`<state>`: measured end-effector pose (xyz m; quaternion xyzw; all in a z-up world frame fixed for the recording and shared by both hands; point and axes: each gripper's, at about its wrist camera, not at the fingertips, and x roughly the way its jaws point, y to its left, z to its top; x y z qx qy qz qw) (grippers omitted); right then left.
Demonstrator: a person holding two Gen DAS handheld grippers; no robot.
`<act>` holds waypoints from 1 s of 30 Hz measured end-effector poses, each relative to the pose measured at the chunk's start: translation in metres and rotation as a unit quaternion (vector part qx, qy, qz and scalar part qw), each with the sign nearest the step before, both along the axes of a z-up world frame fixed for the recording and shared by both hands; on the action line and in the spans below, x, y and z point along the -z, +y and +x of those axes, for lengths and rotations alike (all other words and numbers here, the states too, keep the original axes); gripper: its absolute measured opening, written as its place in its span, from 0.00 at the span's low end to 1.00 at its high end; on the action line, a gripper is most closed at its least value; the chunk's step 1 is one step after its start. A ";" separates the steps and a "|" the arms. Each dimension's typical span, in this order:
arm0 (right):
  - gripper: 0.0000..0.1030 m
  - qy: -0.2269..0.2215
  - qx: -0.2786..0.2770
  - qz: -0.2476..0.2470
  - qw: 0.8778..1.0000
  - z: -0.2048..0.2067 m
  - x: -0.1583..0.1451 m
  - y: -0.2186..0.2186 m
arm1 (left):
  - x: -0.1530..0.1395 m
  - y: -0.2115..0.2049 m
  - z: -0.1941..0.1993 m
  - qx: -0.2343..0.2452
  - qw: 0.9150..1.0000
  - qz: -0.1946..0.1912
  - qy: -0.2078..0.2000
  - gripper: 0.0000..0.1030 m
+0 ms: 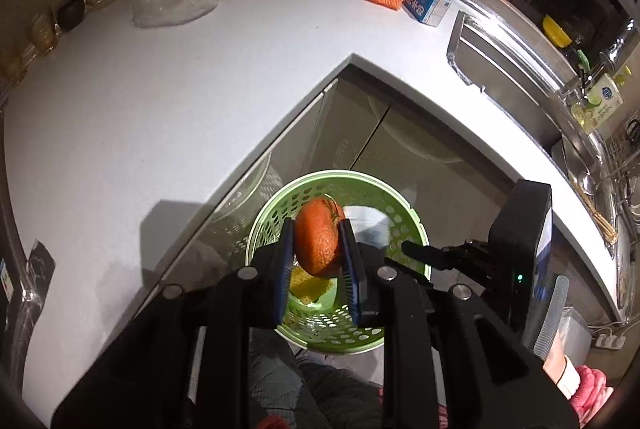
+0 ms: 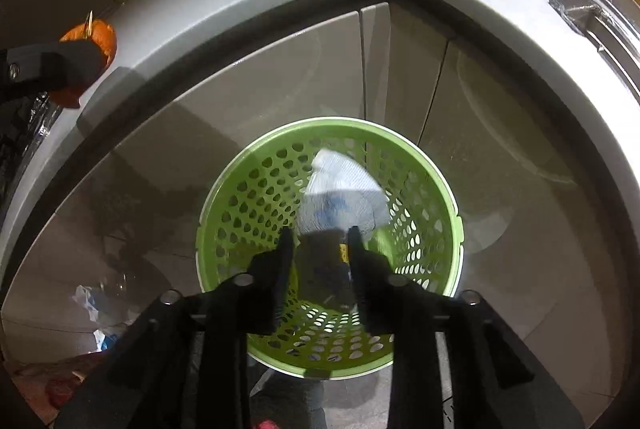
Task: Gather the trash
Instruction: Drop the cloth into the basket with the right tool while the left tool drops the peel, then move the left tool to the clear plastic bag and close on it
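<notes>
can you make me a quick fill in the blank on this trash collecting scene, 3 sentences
1. The left gripper is shut on an ____ peel.
2. The perforated basket under both grippers is ____ in colour.
3. The crumpled white wrapper in front of the right gripper lies ____ the basket.

Missing words: orange; green; inside
</notes>
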<state>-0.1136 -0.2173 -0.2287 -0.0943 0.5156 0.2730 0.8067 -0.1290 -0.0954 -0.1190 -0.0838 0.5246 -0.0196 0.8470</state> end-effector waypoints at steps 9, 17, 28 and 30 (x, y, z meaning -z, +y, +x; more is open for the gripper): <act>0.66 -0.048 0.044 0.021 0.998 -0.008 -0.050 -0.042 | 0.042 -0.018 -0.004 0.012 0.999 -0.008 0.046 0.22; 0.70 -0.079 0.091 0.039 0.992 -0.007 -0.088 -0.081 | 0.068 -0.043 0.007 0.027 0.997 0.004 0.079 0.68; 0.71 -0.101 0.104 0.049 0.988 -0.011 -0.111 -0.091 | 0.008 -0.013 0.008 -0.011 1.000 0.004 0.021 0.75; 0.76 -0.115 0.098 0.053 0.987 -0.011 -0.122 -0.086 | -0.011 -0.001 0.008 -0.029 1.000 0.008 -0.003 0.78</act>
